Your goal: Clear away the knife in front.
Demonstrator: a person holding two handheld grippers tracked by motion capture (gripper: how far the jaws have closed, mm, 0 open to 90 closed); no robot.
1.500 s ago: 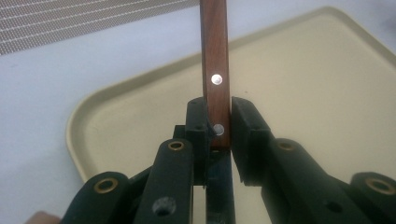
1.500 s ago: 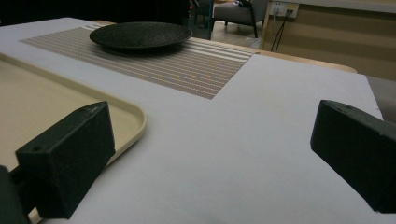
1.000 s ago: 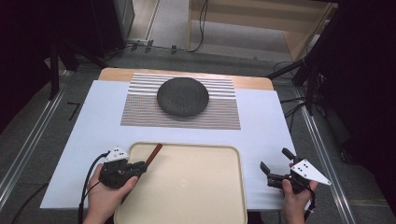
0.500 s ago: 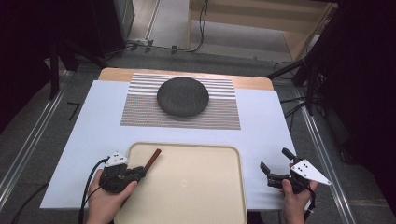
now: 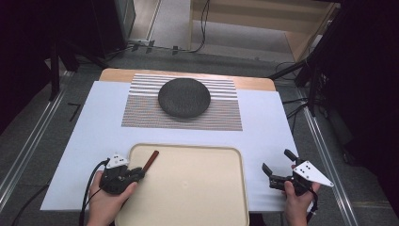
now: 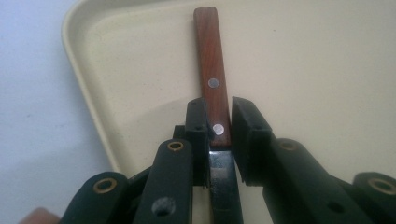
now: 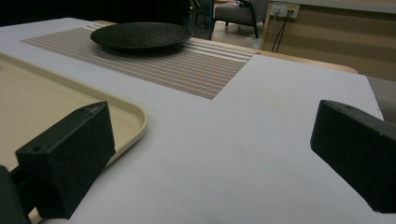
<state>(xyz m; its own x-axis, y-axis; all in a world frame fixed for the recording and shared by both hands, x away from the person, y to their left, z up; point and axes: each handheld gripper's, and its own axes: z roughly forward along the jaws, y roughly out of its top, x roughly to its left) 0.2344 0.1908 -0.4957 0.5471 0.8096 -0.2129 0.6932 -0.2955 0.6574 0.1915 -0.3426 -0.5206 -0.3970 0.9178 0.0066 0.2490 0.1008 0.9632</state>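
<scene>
Drawn back toward tray's [image 5: 188, 153] near-left corner, left gripper [image 6: 219, 123] clamps stiff, slippery knife [image 6: 211, 60] at handle base; right gripper [image 5: 277, 170] gapes

A grey floor [image 5: 179, 33] with cables [image 5: 203, 28] lies beyond the table [image 5: 263, 84]; a wooden cabinet [image 5: 263, 19] stands behind it, darkness either side.

Left gripper [image 5: 134, 173] slides a bit toward the near edge of the tray [image 5: 188, 197], dragging the wooden-handled knife [image 5: 150, 160] along, handle now over the tray's far-left corner.
</scene>
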